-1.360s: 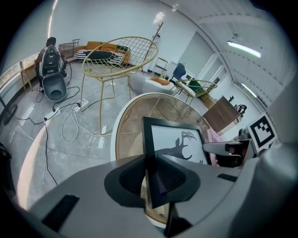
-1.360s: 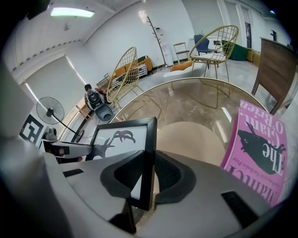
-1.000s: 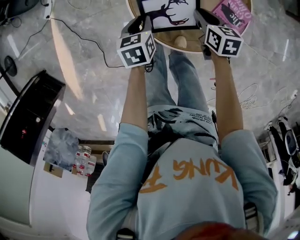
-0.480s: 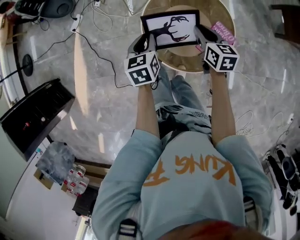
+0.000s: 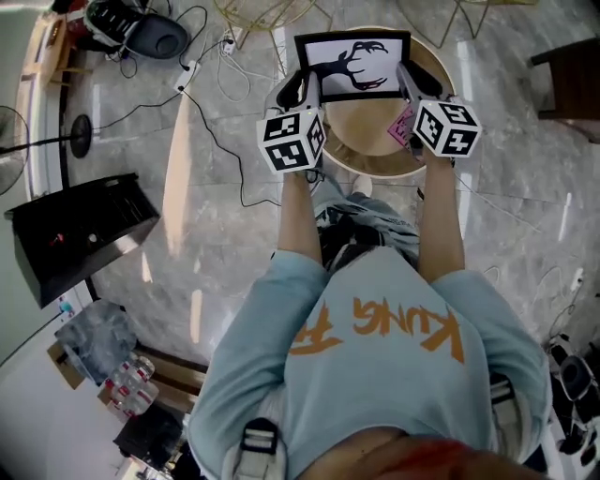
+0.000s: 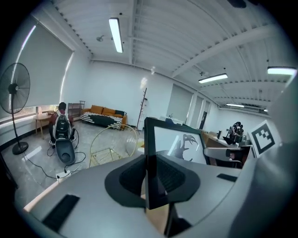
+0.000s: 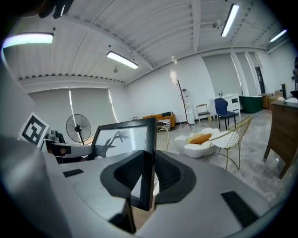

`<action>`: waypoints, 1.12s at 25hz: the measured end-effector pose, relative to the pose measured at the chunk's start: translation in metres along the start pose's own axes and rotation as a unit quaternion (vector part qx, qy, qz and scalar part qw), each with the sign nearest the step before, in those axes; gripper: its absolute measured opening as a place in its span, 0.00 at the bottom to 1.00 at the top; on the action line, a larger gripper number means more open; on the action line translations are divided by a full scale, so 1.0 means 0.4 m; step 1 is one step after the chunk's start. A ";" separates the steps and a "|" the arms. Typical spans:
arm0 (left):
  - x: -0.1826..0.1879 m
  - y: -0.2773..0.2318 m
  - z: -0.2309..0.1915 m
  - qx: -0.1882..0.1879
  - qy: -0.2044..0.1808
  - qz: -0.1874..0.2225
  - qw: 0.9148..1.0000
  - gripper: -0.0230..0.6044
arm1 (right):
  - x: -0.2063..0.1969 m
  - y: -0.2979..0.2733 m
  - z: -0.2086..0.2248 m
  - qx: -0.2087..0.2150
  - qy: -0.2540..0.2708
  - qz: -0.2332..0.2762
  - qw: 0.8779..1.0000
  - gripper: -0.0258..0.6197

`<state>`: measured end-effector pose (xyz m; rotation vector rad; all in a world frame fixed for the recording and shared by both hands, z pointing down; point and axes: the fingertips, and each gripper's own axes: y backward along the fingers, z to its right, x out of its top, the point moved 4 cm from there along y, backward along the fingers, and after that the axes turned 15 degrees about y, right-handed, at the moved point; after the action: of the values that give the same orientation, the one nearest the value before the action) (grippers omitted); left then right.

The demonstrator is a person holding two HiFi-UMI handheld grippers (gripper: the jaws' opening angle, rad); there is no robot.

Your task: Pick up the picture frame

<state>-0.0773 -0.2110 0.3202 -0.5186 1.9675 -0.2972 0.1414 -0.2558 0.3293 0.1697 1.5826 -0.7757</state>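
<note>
The picture frame [image 5: 352, 66], black-edged with a white print of a dark antlered deer, hangs in the air above the round wooden table [image 5: 370, 141]. My left gripper [image 5: 302, 91] is shut on its left edge and my right gripper [image 5: 411, 82] is shut on its right edge. In the left gripper view the picture frame [image 6: 173, 148] stands upright between the dark pads, its near edge clamped by my left gripper [image 6: 152, 179]. The right gripper view shows the picture frame [image 7: 122, 138] the same way, pinched by my right gripper [image 7: 145, 179].
A pink book [image 5: 402, 123] lies on the table under the right gripper. Cables [image 5: 211, 103] and a floor fan [image 5: 77, 136] are at the left, with a black case [image 5: 75, 230] lower left. Wire-frame chairs [image 5: 262, 14] stand beyond the table.
Both grippers have risen together with the frame held between them, and it now hangs well above the table. The view has widened, showing more floor around the table.
</note>
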 end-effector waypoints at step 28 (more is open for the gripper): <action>0.318 0.169 0.230 -0.062 -0.072 0.206 0.974 0.17 | 0.422 0.183 0.034 -0.028 0.128 0.211 0.969 0.15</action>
<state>-0.0572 -0.2111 0.1501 -0.1942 1.9053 0.1215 0.1598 -0.2629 0.1460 0.5664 1.7288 -0.3856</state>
